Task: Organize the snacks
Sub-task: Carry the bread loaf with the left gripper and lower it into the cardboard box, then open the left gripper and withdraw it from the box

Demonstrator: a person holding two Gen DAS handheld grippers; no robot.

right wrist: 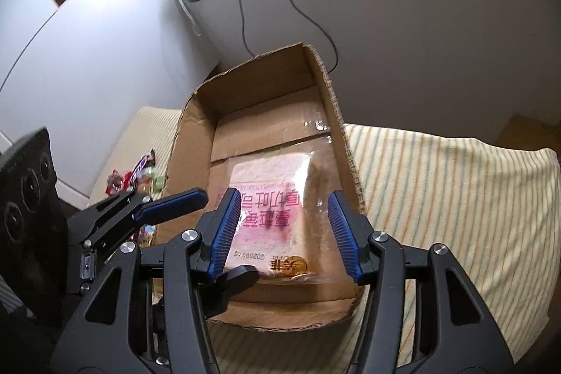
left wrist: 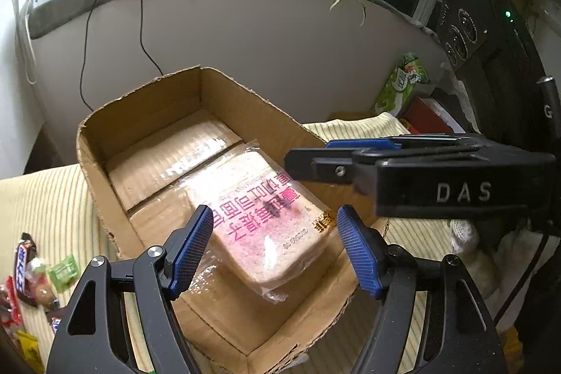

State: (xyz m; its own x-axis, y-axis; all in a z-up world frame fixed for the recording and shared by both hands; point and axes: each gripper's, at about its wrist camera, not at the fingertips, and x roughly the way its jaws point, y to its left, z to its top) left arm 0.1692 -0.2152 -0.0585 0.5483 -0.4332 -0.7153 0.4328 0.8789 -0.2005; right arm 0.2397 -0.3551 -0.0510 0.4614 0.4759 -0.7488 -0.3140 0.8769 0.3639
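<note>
While the bagged toast bread [left wrist: 266,219] is lying flat on the floor of the open cardboard box [left wrist: 147,114], both tools are being held over it, angled down. Jaws of the left gripper [left wrist: 275,247] are standing roughly half open w/ nothing pinched; the pack is seen below and between them, pads not pressing on it as far as can be told. Same for the right gripper [right wrist: 284,230]: jaws parted about midway, empty, the bread framed between them but underneath, the box's right wall just outside the right-hand jaw.

Judged step: bread is already being counted as placed, so the next item is prob. being lined up. Loose candy and choc bars [left wrist: 31,272] are lying on the striped cloth [left wrist: 52,198], well outside the left gripper's left jaw, beyond the box wall.

To do it well:
- One gripper should be lifted clear first; they're crowding each other over the box, w/ the right tool's fingers crossing just past the left's right-hand jaw.
- Box rim should be cleared before swinging sideways, else the light carton is being dragged.
- Small wrappers are slippery; one piece should be centred between the pads, gripped across the narrow side, not by a crinkly end.
- Free floor space beyond the jaw tips, at the box's far end, is best used for small stuff, so the soft bread isn't being squashed.
</note>
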